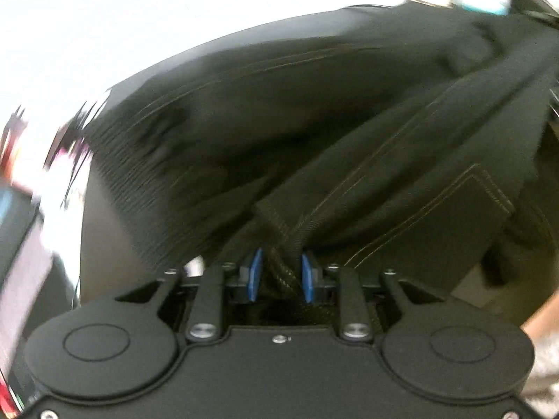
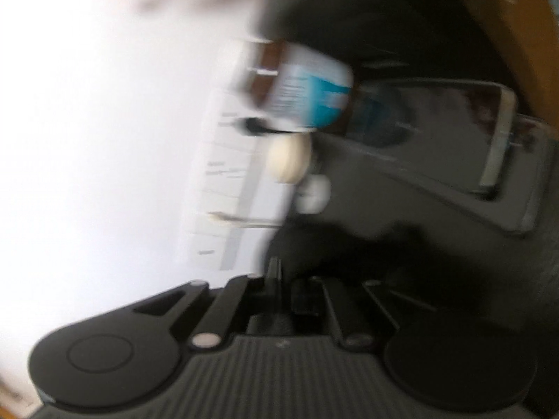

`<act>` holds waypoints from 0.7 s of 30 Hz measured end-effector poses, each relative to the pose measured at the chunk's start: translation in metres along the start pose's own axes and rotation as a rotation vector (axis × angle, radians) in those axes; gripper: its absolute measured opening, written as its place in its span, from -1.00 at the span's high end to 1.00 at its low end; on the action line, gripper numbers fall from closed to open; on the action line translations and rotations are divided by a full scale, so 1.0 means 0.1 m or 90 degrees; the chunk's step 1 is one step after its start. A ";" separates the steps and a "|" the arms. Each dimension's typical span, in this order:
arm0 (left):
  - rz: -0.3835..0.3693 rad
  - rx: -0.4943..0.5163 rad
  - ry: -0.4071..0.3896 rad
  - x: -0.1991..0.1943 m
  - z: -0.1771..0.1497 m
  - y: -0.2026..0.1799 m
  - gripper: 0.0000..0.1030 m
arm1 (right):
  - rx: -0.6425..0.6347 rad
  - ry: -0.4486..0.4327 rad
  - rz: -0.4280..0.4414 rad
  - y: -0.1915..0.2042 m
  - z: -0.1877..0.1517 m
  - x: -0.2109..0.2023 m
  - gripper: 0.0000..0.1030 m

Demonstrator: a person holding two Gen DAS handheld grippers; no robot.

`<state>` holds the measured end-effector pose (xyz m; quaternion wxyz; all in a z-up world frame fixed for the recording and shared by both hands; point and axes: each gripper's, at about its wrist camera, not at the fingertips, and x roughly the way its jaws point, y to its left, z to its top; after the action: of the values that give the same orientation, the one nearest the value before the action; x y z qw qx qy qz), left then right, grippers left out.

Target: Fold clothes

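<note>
**Both grippers closed at a dark garment on the white desk**

The white desk fills the background of both views. Across it spreads a dark, almost black garment with pale stitched seams and a stitched pocket; it covers most of the left wrist view and bunches into folds toward the camera.

The left gripper points steeply down into the cloth. Its blue-padded fingers stand narrowly apart with a thick seamed fold of the garment pinched between them, the pads pressing on the fabric from both sides.

The right wrist view is heavily blurred. The right gripper has its fingers drawn fully together; dark cloth lies just ahead and to the right, but I cannot tell whether any of it is caught between them.

Beyond it, on the desk: a dark flat device with a glossy screen, a sheet of printed paper, a brown bottle with a white and teal label, and two small pale rounded objects.
</note>
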<state>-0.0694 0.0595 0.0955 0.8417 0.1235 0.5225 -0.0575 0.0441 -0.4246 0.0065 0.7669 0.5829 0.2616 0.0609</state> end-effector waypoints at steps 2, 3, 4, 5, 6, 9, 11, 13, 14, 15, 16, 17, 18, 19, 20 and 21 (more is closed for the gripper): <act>0.003 -0.034 -0.005 0.00 0.01 0.20 0.48 | -0.025 0.011 0.065 0.23 -0.07 -0.07 0.90; 0.004 -0.043 -0.012 -0.01 0.02 0.28 0.45 | -0.055 0.024 0.103 0.41 -0.12 -0.11 0.90; 0.008 -0.046 -0.021 -0.08 0.07 0.32 0.36 | -0.093 0.042 0.148 0.60 -0.17 -0.15 0.90; 0.011 -0.049 -0.031 -0.15 0.12 0.36 0.17 | -0.136 0.068 0.195 0.78 -0.24 -0.18 0.91; -0.009 -0.056 -0.064 -0.31 0.19 0.38 0.02 | -0.171 0.101 0.231 0.95 -0.33 -0.20 0.91; -0.093 -0.038 -0.186 -0.83 0.40 0.25 -0.50 | -0.219 0.173 0.259 1.26 -0.58 -0.17 0.91; -0.153 0.012 -0.250 -1.11 0.50 0.01 -0.69 | -0.186 0.207 0.254 1.26 -0.71 -0.10 0.91; -0.196 0.094 -0.299 -1.31 0.55 -0.36 -0.79 | -0.151 0.231 0.248 1.22 -0.83 -0.06 0.91; -0.203 0.139 -0.317 -1.37 0.56 -0.57 -0.82 | -0.136 0.239 0.244 1.19 -0.88 -0.04 0.91; -0.200 0.174 -0.329 -1.38 0.56 -0.75 -0.82 | -0.122 0.248 0.241 1.17 -0.93 -0.03 0.91; -0.190 0.206 -0.340 -1.36 0.55 -0.90 -0.82 | -0.108 0.256 0.238 1.15 -0.98 -0.02 0.90; -0.168 0.234 -0.349 -1.33 0.53 -1.04 -0.82 | -0.103 0.265 0.240 1.15 -1.01 -0.03 0.90; -0.146 0.262 -0.357 -1.30 0.51 -1.19 -0.81 | -0.098 0.274 0.242 1.15 -1.04 -0.05 0.90; -0.136 0.278 -0.360 -1.25 0.50 -1.27 -0.77 | -0.094 0.281 0.244 1.16 -1.07 -0.06 0.90; -0.135 0.290 -0.363 -1.24 0.48 -1.34 -0.70 | -0.095 0.283 0.246 1.16 -1.09 -0.10 0.90; -0.140 0.291 -0.367 -1.22 0.47 -1.38 -0.59 | -0.095 0.285 0.250 1.17 -1.10 -0.13 0.90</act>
<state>-0.1149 -0.0899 0.2040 0.8935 0.2300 0.2484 -0.2952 0.0054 -0.2986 0.0988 0.7044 0.5365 0.3015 0.3537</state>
